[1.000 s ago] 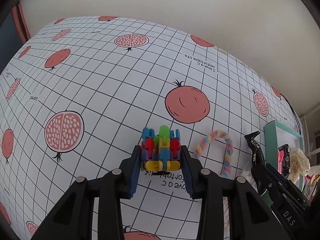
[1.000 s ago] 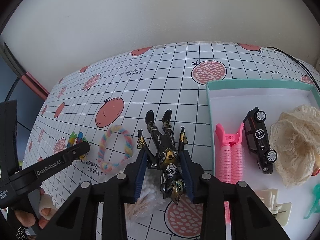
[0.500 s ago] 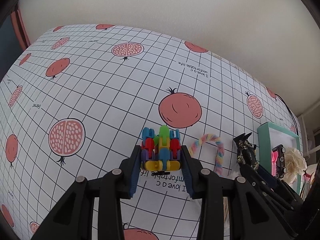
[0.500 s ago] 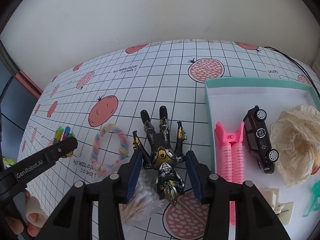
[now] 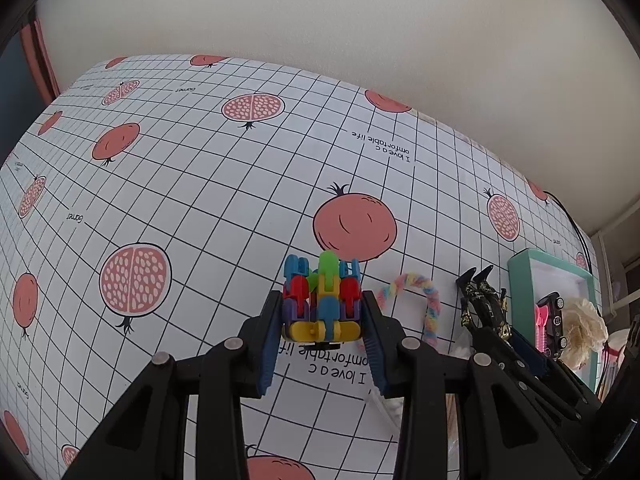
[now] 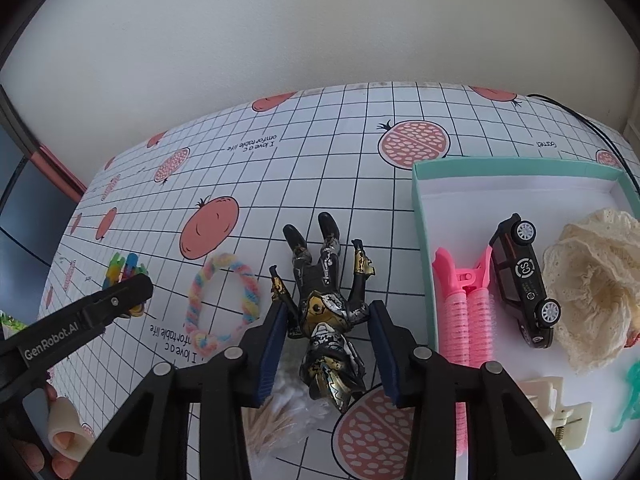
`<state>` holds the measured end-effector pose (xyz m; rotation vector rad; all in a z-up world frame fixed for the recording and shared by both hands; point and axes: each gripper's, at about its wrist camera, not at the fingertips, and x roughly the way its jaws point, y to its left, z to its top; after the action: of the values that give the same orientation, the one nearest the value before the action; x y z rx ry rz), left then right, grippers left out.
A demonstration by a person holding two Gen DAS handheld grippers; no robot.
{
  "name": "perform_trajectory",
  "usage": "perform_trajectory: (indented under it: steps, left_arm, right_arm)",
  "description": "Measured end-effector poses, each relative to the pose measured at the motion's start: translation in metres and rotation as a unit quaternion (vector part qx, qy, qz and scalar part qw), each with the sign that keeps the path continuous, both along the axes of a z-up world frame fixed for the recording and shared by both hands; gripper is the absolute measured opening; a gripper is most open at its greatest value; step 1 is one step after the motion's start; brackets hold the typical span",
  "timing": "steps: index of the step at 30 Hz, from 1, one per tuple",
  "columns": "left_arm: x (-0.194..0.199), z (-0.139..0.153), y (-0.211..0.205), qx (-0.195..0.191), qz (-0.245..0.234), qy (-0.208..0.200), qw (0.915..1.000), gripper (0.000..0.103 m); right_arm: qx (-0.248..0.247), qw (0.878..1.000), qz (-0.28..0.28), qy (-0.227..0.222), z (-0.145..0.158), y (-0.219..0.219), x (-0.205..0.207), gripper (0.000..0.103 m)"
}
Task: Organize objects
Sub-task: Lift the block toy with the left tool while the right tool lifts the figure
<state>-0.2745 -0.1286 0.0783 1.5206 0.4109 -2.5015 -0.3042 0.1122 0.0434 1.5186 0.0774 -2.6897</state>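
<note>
My left gripper (image 5: 322,300) is shut on a colourful block toy (image 5: 320,296) and holds it just above the tablecloth; the right wrist view shows the same toy (image 6: 124,268) at that gripper's tip. My right gripper (image 6: 328,312) is open. A black and gold action figure (image 6: 328,304) lies on its back between the spread fingers, feet away from me, with a gap on both sides. The same figure (image 5: 484,304) appears at the right of the left wrist view. A teal box (image 6: 420,200) stands to its right.
A pastel braided loop (image 6: 224,300) lies between the two grippers. A bag of wooden sticks (image 6: 272,420) sits under the right gripper. In the box are a pink hair roller clip (image 6: 468,304), a black toy car (image 6: 520,276), cream lace fabric (image 6: 592,288) and a white claw clip (image 6: 560,412).
My right gripper has opened and let go of the action figure, which now lies on the table. The left gripper keeps hold of the block toy and has shifted only slightly.
</note>
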Motion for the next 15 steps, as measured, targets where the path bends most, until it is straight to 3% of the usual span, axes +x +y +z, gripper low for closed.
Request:
perform_trajectory:
  steps: [15]
  left_arm:
    - [0.005, 0.049, 0.030, -0.004, -0.024, 0.053, 0.9983, 0.039]
  right_arm:
    - [-0.015, 0.999, 0.006, 0.046, 0.053, 0.011, 0.017, 0.044]
